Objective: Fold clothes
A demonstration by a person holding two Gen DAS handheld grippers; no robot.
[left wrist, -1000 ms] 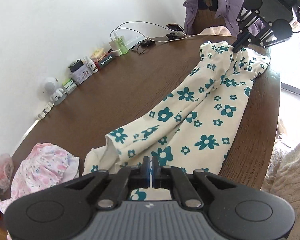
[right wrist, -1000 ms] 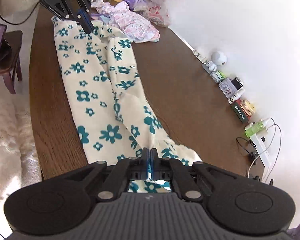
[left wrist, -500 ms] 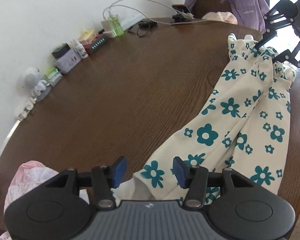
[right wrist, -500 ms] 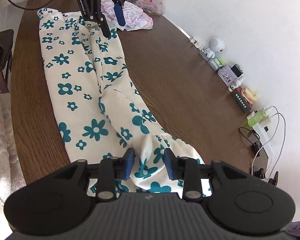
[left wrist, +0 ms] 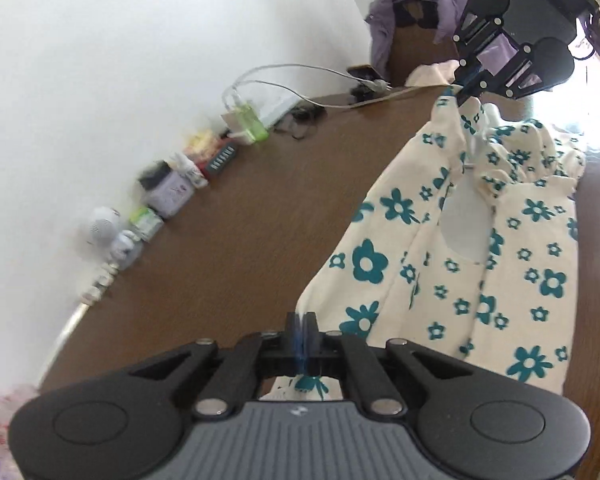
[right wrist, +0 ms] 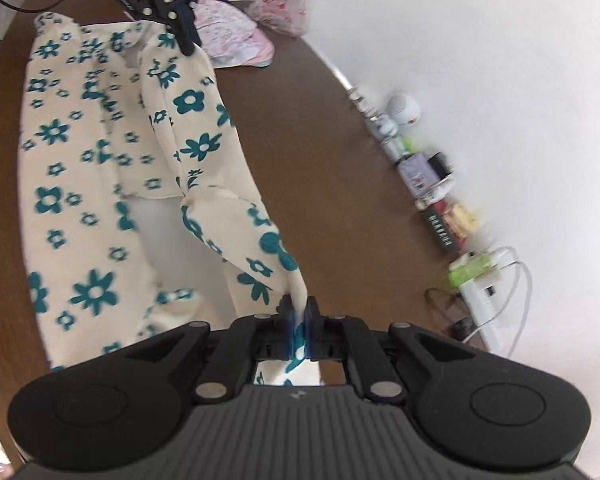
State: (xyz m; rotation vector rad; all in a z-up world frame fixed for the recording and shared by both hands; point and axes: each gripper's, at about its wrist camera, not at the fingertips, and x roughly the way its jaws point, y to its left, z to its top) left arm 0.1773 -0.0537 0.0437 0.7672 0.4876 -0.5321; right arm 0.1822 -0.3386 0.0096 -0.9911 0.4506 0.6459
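Cream flowered trousers (right wrist: 84, 184) spread along a round brown table (left wrist: 228, 216), far edge lifted. Left gripper (left wrist: 301, 326) just closed, clamped on one end; right gripper (right wrist: 299, 317) just closed, clamped on the other. Nearby: pink clothes (right wrist: 232, 36), small bottles and boxes (left wrist: 172, 192) by the wall, charger cables (left wrist: 284, 80), chair with purple jacket (left wrist: 404, 12).

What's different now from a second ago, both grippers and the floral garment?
Both grippers let go half a second back, shifted to the garment's wall-side edge and have just closed again: the left gripper and right gripper each pinch the floral garment, and that long edge is now lifted off the table. The clutter along the wall and the pink clothes stayed put.
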